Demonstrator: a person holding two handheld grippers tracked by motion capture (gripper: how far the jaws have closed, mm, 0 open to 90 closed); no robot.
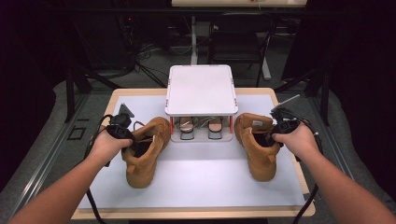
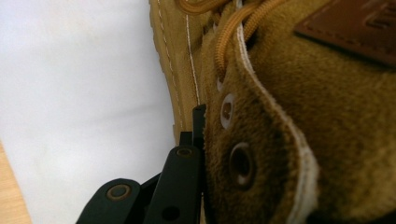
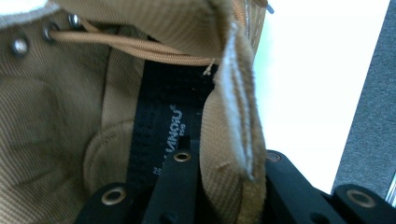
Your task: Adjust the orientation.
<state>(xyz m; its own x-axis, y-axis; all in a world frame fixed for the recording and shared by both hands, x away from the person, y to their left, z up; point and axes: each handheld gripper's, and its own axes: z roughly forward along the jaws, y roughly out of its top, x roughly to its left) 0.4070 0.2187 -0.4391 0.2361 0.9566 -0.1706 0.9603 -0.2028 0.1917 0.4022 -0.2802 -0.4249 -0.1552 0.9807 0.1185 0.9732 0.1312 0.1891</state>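
Note:
Two tan suede boots stand on a white mat (image 1: 201, 179), toes toward me. My left gripper (image 1: 134, 142) is shut on the collar of the left boot (image 1: 145, 158). In the left gripper view one black finger (image 2: 180, 182) presses the outside of that boot's eyelet flap (image 2: 261, 154); the other finger is hidden behind the flap. My right gripper (image 1: 272, 136) is shut on the collar of the right boot (image 1: 257, 151). In the right gripper view the collar wall (image 3: 229, 121) is pinched in the right gripper (image 3: 226, 161), one finger inside the boot and one outside.
A white two-level rack (image 1: 201, 88) stands at the back middle between the boots, with a pair of sandals (image 1: 187, 126) on its lower level. The wooden table's edge (image 1: 187, 214) borders the mat. Dark chairs and cables lie beyond the table.

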